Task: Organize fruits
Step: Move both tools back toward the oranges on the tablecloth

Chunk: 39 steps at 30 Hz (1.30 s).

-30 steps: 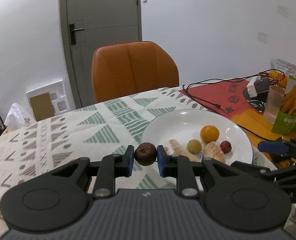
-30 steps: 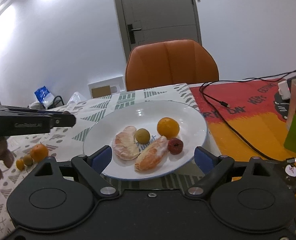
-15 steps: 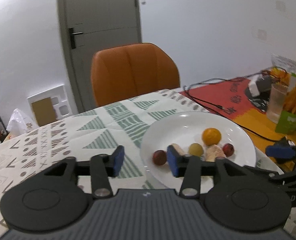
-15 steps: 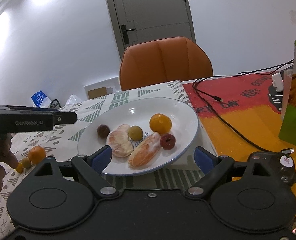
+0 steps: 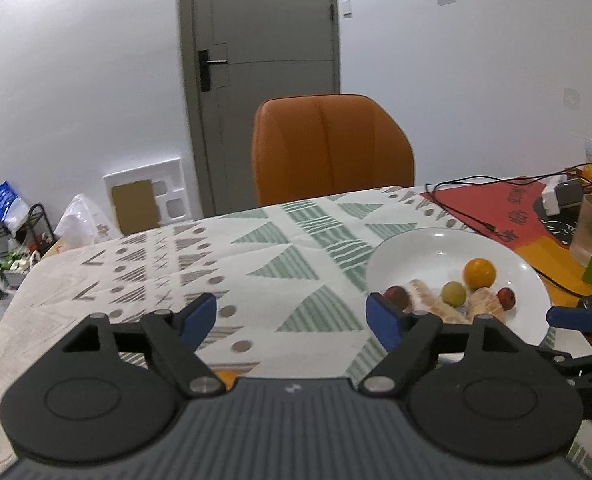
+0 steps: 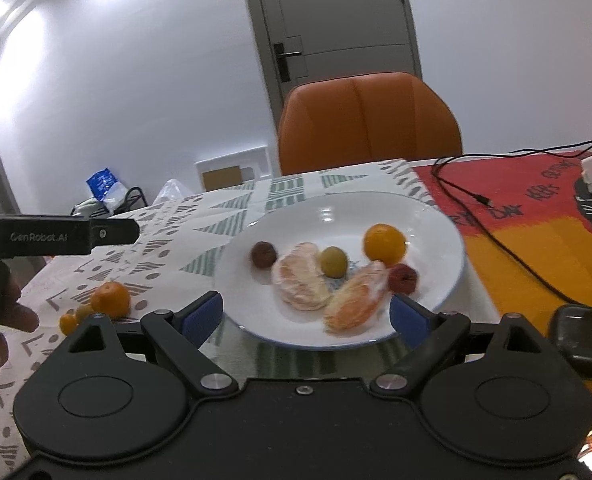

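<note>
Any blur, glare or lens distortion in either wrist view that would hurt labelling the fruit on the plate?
Right wrist view: slight motion blur softens the peeled orange segments; small ceiling-light glints on the white plate; bright bloom upper left. Left wrist view: fruit fairly sharp, though the dark round fruit is partly hidden behind a gripper finger. Both views: fisheye bends the door frame.

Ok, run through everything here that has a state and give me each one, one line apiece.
Left hand-held gripper: open, empty.
Right hand-held gripper: open, empty.
Door: closed.
Chair: empty, pushed up to the table.
Plate: holds six fruit pieces.
Dark brown fruit: resting on the plate, free.
Segments: peeled, on the plate.
Orange: off the plate, on the tablecloth.
Cable: end unplugged.
</note>
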Motion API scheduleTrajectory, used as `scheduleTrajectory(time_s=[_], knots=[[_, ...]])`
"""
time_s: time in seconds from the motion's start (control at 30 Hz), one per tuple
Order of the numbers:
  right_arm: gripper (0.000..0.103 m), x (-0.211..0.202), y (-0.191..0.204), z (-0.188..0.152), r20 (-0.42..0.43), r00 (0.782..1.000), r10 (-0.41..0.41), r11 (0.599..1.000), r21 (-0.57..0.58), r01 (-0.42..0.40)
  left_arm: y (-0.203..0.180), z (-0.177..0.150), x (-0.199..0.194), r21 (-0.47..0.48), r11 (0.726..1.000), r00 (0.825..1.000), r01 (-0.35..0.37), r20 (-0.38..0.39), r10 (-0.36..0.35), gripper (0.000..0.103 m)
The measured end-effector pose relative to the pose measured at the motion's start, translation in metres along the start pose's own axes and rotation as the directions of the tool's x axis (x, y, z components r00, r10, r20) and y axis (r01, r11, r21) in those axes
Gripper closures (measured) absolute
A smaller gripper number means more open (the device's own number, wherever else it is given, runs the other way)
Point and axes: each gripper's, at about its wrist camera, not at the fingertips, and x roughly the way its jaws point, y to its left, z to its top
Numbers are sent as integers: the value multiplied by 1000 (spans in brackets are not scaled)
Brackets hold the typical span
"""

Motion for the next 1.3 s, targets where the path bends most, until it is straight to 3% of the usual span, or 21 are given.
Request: scheduleTrajectory(time_s=[0.6,1.3], knots=[[7,16,54,0,-26,996,91,993,-67,-93,66,-34,-29,-100,987,992,-123,-44,120,19],[7,30,94,-9,-92,987,130,980,-140,-142,97,-73,-28,-194,970,986,-149,-106,131,19]])
